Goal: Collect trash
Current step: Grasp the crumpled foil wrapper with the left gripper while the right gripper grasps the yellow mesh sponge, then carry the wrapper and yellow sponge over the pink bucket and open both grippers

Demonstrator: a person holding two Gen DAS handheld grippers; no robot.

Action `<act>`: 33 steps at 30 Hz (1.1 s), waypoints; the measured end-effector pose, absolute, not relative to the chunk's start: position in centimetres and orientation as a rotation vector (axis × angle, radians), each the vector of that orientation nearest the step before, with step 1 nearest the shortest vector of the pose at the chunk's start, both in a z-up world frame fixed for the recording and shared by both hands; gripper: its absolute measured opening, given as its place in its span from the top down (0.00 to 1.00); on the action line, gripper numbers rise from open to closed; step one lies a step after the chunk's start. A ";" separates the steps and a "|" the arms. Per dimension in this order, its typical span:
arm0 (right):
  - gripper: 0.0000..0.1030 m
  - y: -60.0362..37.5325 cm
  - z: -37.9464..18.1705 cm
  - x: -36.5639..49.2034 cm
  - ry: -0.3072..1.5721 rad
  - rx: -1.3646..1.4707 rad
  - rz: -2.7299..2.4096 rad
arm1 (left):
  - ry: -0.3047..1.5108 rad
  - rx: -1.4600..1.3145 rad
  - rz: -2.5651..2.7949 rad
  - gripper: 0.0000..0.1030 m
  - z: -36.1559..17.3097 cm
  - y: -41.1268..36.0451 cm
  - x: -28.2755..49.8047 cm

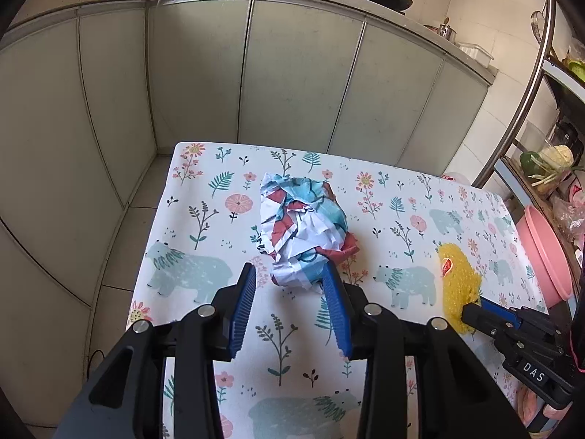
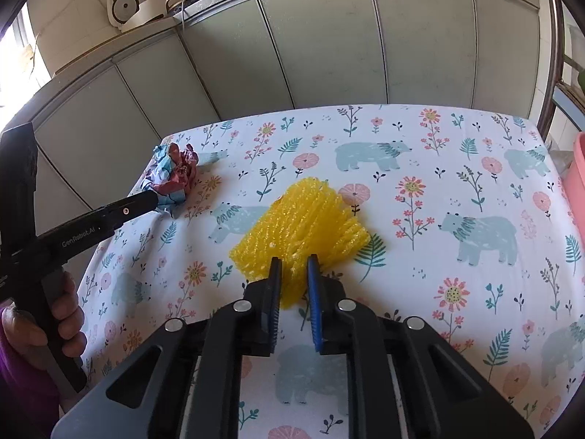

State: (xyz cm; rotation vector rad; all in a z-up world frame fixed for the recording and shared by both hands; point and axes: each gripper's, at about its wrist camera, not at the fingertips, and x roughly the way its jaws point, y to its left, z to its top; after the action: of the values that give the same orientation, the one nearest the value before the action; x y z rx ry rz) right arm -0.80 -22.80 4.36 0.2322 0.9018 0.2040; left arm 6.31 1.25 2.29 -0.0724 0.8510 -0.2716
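Yellow foam net (image 2: pixel 303 219) sits pinched between my right fingers (image 2: pixel 294 261); crumpled paper (image 1: pixel 305 228) lies just ahead of my released left fingers (image 1: pixel 289 274) on the table (image 2: pixel 420 139). Springy foam could slip free.

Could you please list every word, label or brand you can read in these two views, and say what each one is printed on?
"DAS": white letters on the black body of the right gripper, seen from the left wrist view.
"Gen.Robot.AI": pale lettering along the arm of the left gripper, seen from the right wrist view.
Small red sticker on the yellow foam net: too small to read.
Crumpled printed paper: no legible text.
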 end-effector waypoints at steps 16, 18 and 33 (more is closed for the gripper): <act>0.87 -23.0 4.1 -0.6 0.907 0.242 0.207 | 0.789 -0.068 -0.315 0.64 2.8 -0.6 7.5; 0.87 -23.0 4.1 -0.6 0.908 0.243 0.208 | 0.778 -0.062 -0.316 0.69 2.9 -0.7 7.4; 0.90 -23.6 4.3 -1.9 0.899 0.248 0.212 | 0.687 -0.025 -0.367 0.97 5.7 -1.3 3.8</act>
State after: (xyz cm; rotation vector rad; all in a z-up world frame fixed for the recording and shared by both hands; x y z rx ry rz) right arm -1.86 -23.56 4.34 0.2478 0.8987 0.2121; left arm 3.78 -1.33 5.65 -0.0254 0.6871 -0.3675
